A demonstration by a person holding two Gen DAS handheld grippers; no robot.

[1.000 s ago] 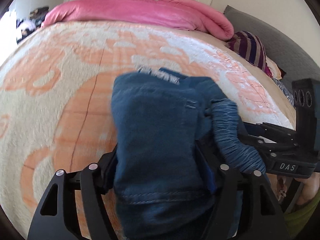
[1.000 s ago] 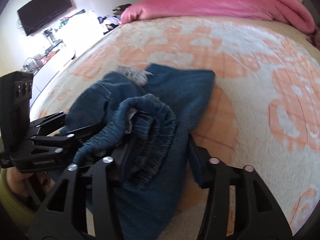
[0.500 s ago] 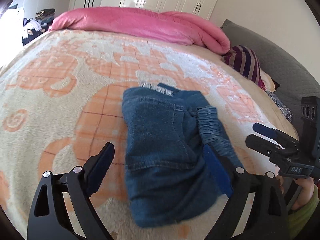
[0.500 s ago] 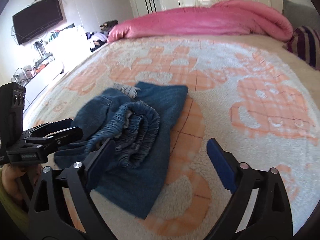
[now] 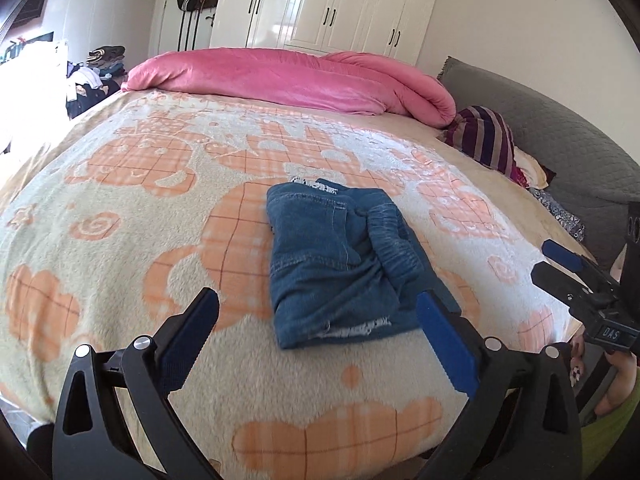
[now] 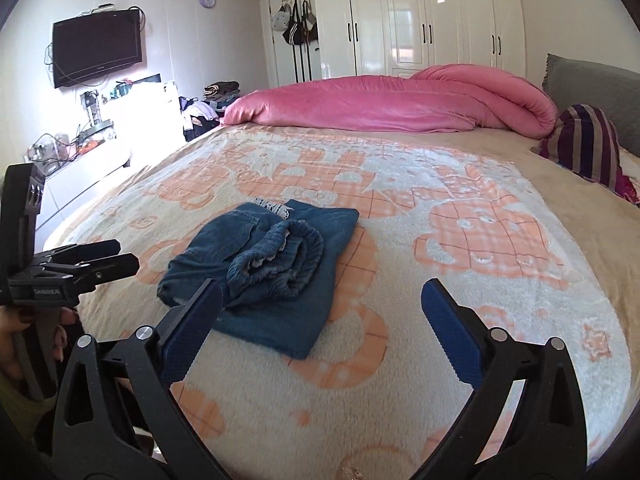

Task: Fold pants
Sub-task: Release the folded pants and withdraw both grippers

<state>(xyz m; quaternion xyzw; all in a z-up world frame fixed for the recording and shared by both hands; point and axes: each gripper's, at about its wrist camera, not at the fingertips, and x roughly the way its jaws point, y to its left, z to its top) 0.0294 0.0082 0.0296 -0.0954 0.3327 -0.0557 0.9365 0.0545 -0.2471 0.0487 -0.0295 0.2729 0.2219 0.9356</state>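
The blue denim pants [image 5: 340,256] lie folded into a compact bundle on the bed, waistband bunched on top; they also show in the right wrist view [image 6: 272,268]. My left gripper [image 5: 316,312] is open and empty, held back from the bundle's near edge. My right gripper [image 6: 320,300] is open and empty, just right of the bundle's near corner. The right gripper shows at the right edge of the left wrist view [image 5: 576,276]; the left gripper shows at the left of the right wrist view [image 6: 80,264].
The bed carries a cream and orange patterned blanket [image 5: 120,208]. A rolled pink duvet [image 5: 288,80] lies along the far side. A striped pillow [image 5: 484,136] and grey headboard [image 5: 560,128] are at the right. White wardrobes [image 6: 420,20] and a wall television [image 6: 96,52] stand beyond.
Both grippers let go of the pants, opened wide and pulled back and up from the bundle. The folded pants now lie still on the blanket.
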